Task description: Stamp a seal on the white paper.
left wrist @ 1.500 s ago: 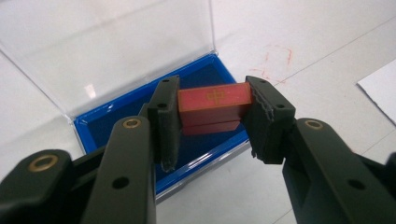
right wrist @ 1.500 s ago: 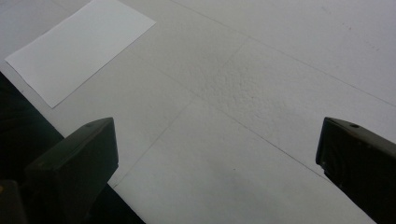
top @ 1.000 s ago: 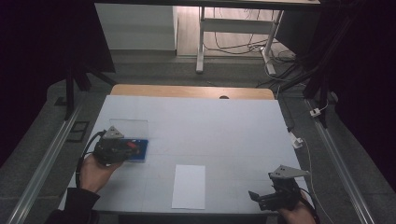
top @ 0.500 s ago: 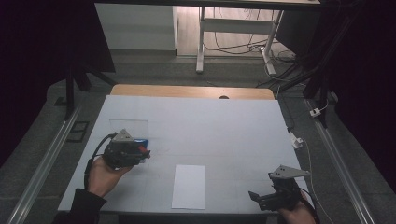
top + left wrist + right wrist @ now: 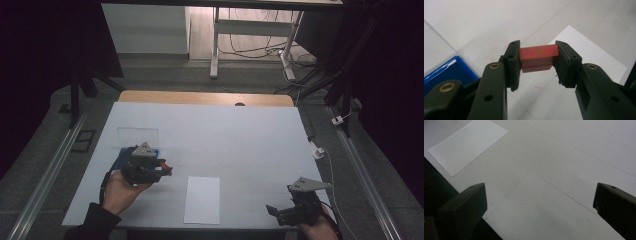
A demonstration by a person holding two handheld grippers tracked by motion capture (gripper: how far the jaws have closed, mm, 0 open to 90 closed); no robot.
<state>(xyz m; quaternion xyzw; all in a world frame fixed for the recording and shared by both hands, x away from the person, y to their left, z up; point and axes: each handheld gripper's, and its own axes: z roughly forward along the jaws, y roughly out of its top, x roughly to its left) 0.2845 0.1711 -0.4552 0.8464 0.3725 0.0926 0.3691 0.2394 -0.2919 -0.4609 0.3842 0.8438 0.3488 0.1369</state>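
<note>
Lifted rightward off the flat blue tray, the left gripper now nears one white paper sheet on the white table. Its view shows jaws clamping one red rectangular block. The right gripper gapes wide, holding nothing.

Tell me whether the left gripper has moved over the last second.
Yes. The left gripper, shut on a red block, moved right, off the blue tray toward the white sheet.

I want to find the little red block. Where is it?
The red block is clamped in the left hand-held gripper, on the table's left side in the high view, between the blue tray and white paper.
</note>
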